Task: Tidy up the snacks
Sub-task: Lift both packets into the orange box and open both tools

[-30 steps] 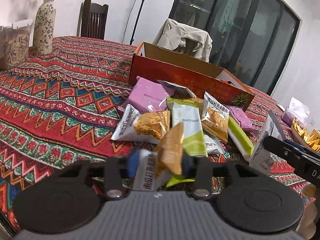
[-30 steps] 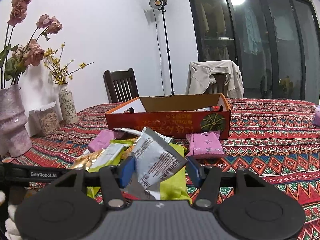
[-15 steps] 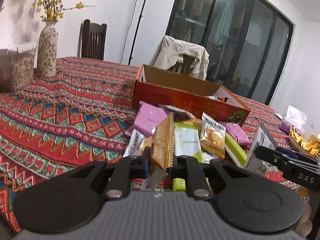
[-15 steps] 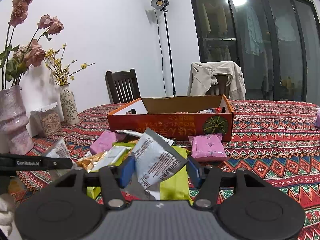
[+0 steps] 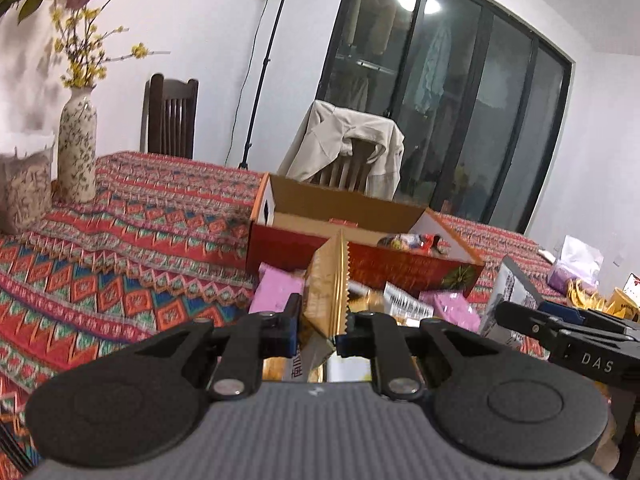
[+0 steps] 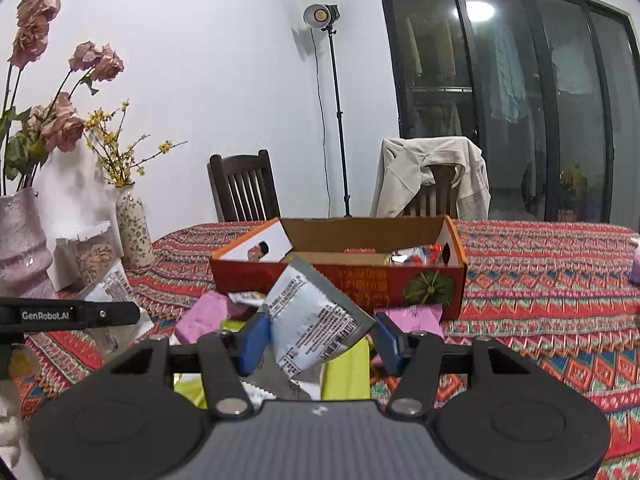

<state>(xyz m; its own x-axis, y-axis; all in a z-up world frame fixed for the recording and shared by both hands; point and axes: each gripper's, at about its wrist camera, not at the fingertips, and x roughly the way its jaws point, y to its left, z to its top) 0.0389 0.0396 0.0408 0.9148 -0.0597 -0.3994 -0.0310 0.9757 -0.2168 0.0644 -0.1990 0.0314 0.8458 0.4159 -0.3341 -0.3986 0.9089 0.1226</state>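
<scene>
Already, each hand-held gripper clamped a packet: left hand-held gripper (image 5: 316,334) the gold packet (image 5: 326,288), right hand-held gripper (image 6: 316,340) the silver packet (image 6: 314,320); the box (image 6: 336,276) held few snacks, and most lay on the desk (image 6: 540,280).

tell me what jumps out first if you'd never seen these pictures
Each gripper holds a snack packet up before its camera: the left gripper a gold packet, the right gripper a silver packet. Behind them an open red box sits on the bright patterned tablecloth.

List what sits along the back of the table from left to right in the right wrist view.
Pink vase → clear jar → floral vase → orange cardboard box.
</scene>
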